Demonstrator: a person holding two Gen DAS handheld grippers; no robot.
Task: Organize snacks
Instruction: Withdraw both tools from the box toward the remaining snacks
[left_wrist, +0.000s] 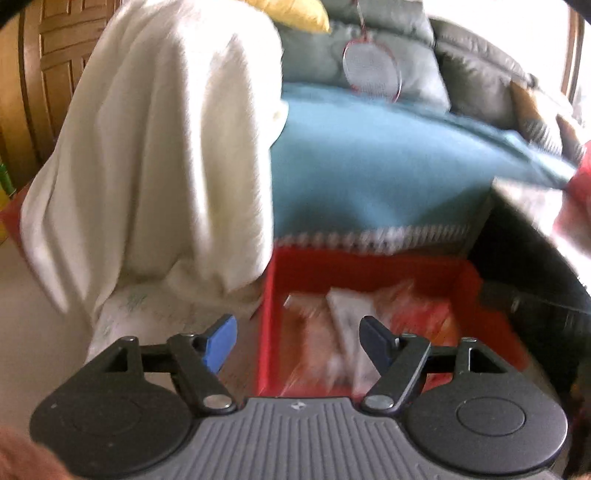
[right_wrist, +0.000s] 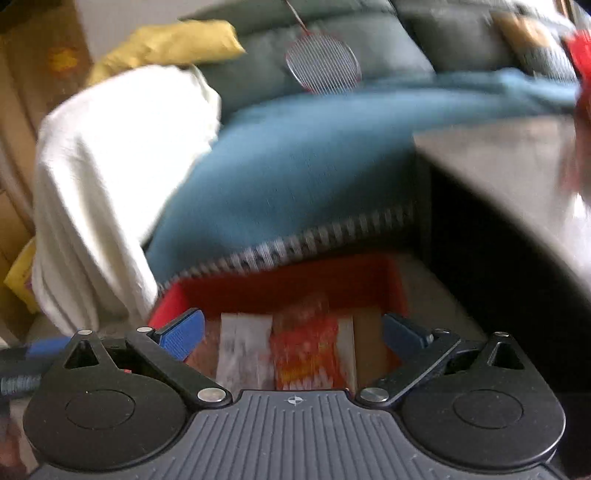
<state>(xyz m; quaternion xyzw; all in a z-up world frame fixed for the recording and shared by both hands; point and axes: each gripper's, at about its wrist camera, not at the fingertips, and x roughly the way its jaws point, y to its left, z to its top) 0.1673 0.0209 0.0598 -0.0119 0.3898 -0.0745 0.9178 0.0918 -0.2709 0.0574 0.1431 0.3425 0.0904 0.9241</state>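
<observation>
One red bin (left_wrist: 369, 267) on the floor, set against the foot of the sofa, its far wall tucked under the fringe of a blue blanket (left_wrist: 388, 166). Inside: snack packets (left_wrist: 354, 325), blurred. At least three can be made out from the right wrist view — one white packet (right_wrist: 243, 350), one orange-red packet (right_wrist: 310, 350), one pale tan pack (right_wrist: 364, 350) at its right; exact count not certain.

Two claws, both over the bin. Left gripper (left_wrist: 299, 339): jaws spread wide, nothing between them. Right gripper (right_wrist: 291, 332): jaws likewise wide apart, holding nothing, packets showing in the gap below.

Outward: one white cloth (left_wrist: 155, 147) draped over something just left of the bin. One grey sofa (left_wrist: 480, 66) under the blanket. One racket (left_wrist: 371, 66) leaning on the sofa back. One yellow cushion (right_wrist: 177, 44) behind the white cloth. One table (right_wrist: 498, 155), corner jutting in right of the bin.
</observation>
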